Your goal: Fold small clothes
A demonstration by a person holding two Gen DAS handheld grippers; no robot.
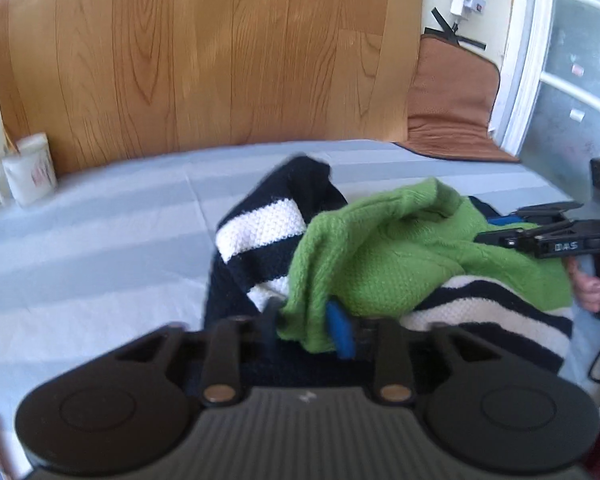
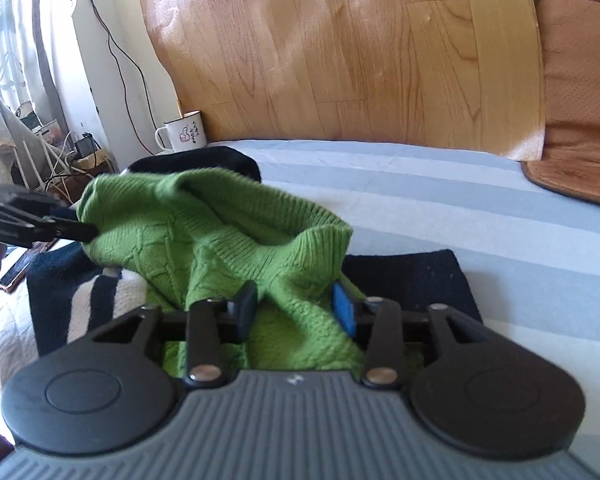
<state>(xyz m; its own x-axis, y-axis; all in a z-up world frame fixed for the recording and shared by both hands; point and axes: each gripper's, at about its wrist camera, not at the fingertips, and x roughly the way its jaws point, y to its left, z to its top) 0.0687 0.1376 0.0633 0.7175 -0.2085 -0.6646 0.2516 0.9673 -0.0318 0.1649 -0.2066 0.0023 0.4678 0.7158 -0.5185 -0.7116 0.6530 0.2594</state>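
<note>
Knitwear fills the middle of both views: a green sweater (image 1: 384,256) hangs bunched between the two tongs, above a navy-and-white striped sweater (image 1: 260,232) that lies spread on the striped blue bedsheet (image 1: 100,216). The left gripper (image 1: 310,326) has its jaws closed on a fold of the green knit, with the cloth pinched between the black finger and the blue pad (image 1: 340,330). The right gripper (image 2: 296,306) likewise clamps the green sweater's edge near its ribbed hem, fabric draped over and between its fingers. In the left wrist view the right gripper comes in from the sheet's right side, held by a hand (image 1: 590,284). A white mug (image 2: 184,134) stands at the far left corner of the bed, against the wooden headboard (image 2: 340,48). A brown cushion (image 2: 580,92) leans at the far right corner. A phone (image 2: 16,274) lies near the left edge, just beside the striped sweater.
</note>
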